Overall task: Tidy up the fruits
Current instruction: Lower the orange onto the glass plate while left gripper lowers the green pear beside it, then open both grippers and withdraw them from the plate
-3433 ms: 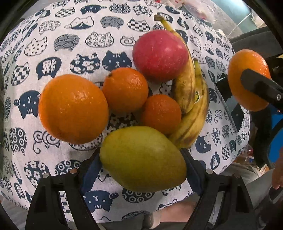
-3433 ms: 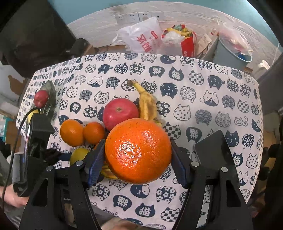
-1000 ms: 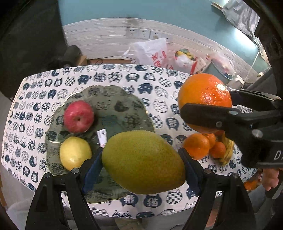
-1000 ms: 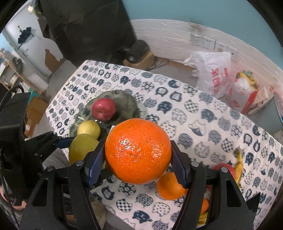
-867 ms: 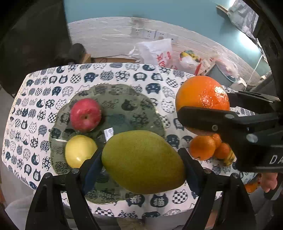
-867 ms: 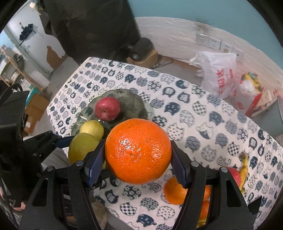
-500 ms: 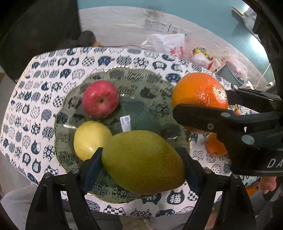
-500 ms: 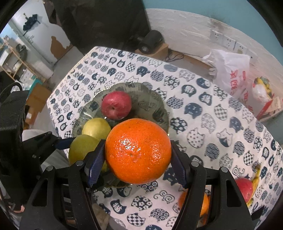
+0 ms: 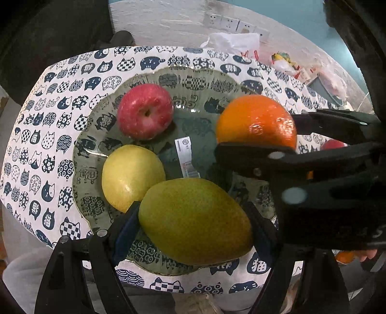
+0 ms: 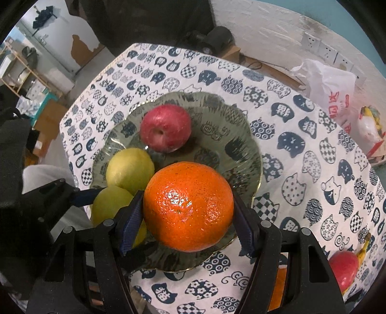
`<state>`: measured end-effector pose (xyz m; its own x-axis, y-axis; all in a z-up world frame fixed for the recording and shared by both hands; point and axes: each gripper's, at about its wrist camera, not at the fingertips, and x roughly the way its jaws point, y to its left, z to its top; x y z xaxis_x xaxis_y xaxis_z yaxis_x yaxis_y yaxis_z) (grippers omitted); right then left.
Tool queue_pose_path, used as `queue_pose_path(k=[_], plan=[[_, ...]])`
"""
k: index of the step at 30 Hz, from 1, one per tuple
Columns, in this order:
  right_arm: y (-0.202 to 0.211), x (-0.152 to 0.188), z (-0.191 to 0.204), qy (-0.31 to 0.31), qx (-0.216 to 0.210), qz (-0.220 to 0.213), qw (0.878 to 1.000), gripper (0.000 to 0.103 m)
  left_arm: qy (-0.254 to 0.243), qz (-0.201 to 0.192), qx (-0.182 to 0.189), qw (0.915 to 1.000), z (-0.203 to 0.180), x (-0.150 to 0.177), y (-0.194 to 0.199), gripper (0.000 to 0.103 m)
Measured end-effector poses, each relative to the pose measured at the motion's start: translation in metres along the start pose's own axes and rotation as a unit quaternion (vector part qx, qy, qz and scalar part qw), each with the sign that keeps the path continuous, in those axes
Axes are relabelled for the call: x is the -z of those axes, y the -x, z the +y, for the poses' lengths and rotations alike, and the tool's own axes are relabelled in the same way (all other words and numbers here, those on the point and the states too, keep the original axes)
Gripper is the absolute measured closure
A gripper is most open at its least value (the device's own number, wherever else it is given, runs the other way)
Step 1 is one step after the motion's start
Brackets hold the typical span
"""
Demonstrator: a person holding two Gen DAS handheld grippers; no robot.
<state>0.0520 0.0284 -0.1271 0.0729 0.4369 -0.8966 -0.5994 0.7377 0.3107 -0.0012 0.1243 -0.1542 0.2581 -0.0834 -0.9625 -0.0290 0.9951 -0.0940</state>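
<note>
The scalloped green glass plate (image 9: 82,154) sits on the cat-print counter (image 10: 313,154), its near rim close to the counter's edge. A red apple (image 9: 144,113) and a yellow pear (image 9: 130,176) fill its left side; the centre and right lie bare. Both tongs point steeply down above it: the left tongs (image 9: 193,219) pinch a speckled green mango (image 9: 193,219), the right tongs (image 10: 188,207) pinch a glossy round orange (image 10: 188,207).

Teal wall (image 9: 301,14) above whitewashed brick (image 9: 168,21) — sockets (image 9: 231,23), plastic bag (image 10: 330,84) below.
</note>
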Motion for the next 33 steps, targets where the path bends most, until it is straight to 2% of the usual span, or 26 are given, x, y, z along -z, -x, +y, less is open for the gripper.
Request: queue_pose_path(k=[7, 15, 18, 33], plan=[[-0.011, 0.005, -0.001, 0.007, 0.010, 0.012, 1.000, 0.033, 0.011, 0.006, 0.011, 0.9999, 0.004, 0.001, 0.001, 0.018], [-0.008, 0.004, -0.012, -0.026, -0.019, 0.010, 0.999, 0.034, 0.034, 0.018, 0.019, 0.9991, 0.014, 0.003, -0.001, 0.018], [-0.008, 0.003, -0.012, -0.033, -0.030, 0.011, 0.999, 0.030, 0.033, 0.017, 0.019, 0.9991, 0.013, 0.004, 0.000, 0.018], [-0.003, 0.006, -0.008, -0.024, -0.026, 0.012, 0.999, 0.029, 0.008, 0.005, 0.000, 1.0000, 0.004, 0.001, 0.006, 0.018]])
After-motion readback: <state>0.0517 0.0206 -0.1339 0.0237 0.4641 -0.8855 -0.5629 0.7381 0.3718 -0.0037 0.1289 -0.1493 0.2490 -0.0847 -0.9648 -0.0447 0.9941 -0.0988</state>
